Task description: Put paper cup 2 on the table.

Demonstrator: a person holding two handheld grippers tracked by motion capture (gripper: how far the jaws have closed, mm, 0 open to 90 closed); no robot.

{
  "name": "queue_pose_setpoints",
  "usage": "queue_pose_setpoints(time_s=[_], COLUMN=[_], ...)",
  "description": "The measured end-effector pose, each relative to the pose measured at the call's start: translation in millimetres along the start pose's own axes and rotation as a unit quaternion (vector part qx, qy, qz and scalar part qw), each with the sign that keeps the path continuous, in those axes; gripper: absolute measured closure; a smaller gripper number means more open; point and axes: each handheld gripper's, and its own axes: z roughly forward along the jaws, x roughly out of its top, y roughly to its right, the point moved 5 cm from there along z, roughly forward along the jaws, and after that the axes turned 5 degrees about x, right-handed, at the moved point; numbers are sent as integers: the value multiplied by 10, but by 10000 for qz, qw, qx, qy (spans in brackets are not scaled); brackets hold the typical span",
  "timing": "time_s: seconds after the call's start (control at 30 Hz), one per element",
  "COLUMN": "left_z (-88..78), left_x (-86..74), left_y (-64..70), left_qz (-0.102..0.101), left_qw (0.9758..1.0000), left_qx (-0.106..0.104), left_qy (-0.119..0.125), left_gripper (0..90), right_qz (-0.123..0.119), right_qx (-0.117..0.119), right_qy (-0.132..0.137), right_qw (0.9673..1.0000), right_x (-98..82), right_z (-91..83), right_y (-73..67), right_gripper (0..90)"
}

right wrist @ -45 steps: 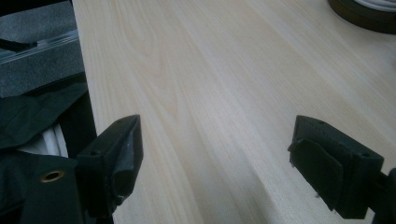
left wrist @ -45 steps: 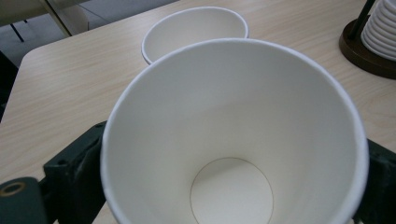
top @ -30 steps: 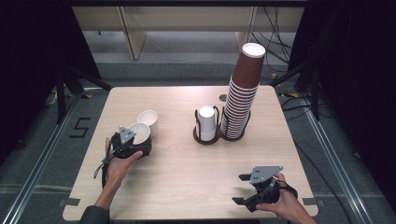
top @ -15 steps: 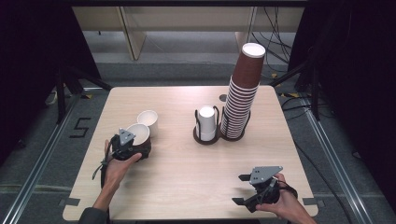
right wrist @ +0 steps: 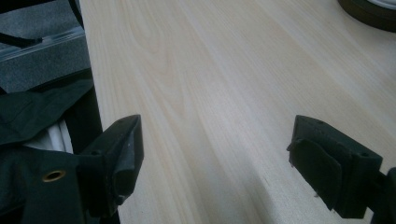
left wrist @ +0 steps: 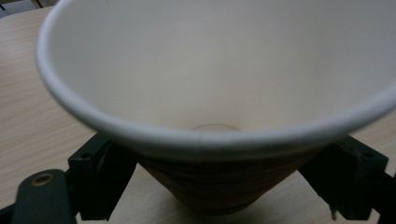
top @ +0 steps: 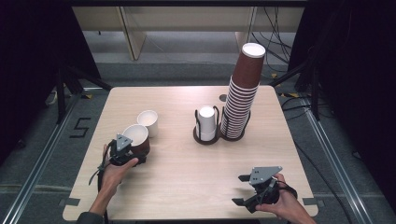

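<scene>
A brown paper cup with a white inside stands at the table's left, next to a second cup with a white inside. My left gripper reaches around the brown cup from the near side. In the left gripper view the cup sits between the two jaws, whose pads touch its brown wall. These jaws have just been closing on it. My right gripper rests at the front right of the table, open, with bare wood between its fingers.
A black cup holder with a white cup in it stands mid-table. Beside it rises a tall, leaning stack of brown cups. The table's front edge lies just behind both hands; dark floor and cables surround it.
The left gripper's jaws have drawn in against the brown cup, with the hand shifting only slightly. The right hand and gripper have kept still.
</scene>
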Motion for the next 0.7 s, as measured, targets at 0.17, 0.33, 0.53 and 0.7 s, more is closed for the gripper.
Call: queue_pose_setpoints(time_s=[0.17,0.33,0.53,0.7], left_z=[-53,-110,-204,-321], left_x=[-16,-37,-125,-170], left_y=[-3,14,38,80], left_qz=[13,54,-27,-66], left_qw=[10000,9999,9999,9999], left_qx=[-12,-36,-72,-104], left_qy=[-33,-96,-72,65], left_gripper=[145,145,145,145], right_qz=[-14,-4,-1,3], right_qx=[1,-4,-4,1], right_qy=[-1,-5,-10,-4], right_qw=[10000,10000,10000,10000], right_x=[1,1,-1,2], right_z=[1,-1,1,2], right_y=[0,-2,-2,-3], right_gripper=[188,188,188,188])
